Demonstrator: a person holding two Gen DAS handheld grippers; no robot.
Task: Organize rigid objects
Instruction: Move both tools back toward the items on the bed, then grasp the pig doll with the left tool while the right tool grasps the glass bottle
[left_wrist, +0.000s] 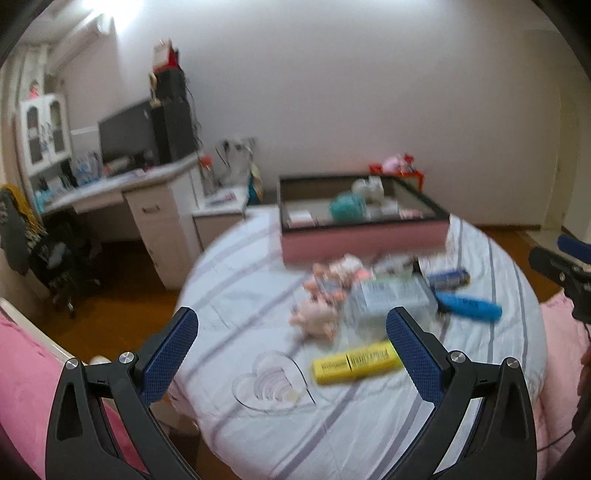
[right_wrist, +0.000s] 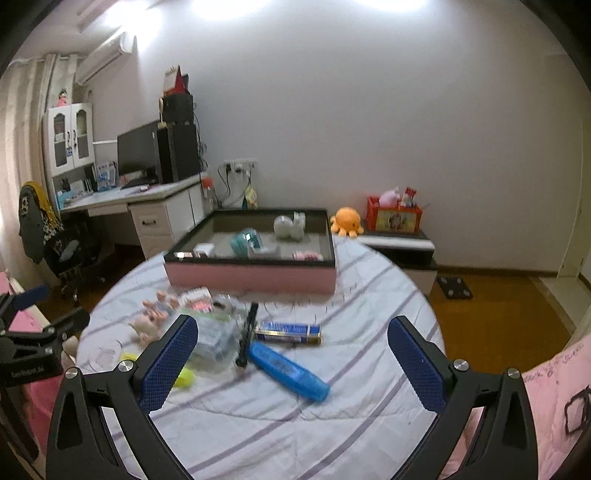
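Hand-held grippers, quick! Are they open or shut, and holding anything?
Left hand-held gripper: open, holding nothing.
Right hand-held gripper: open, holding nothing.

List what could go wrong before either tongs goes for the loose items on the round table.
1. The clear plastic box, black pen and blue highlighter lie crowded together; closing on one may knock its neighbours.
2. The yellow highlighter lies near the left tongs, so a sweep could roll it away.
3. Motion blur may make aiming imprecise.
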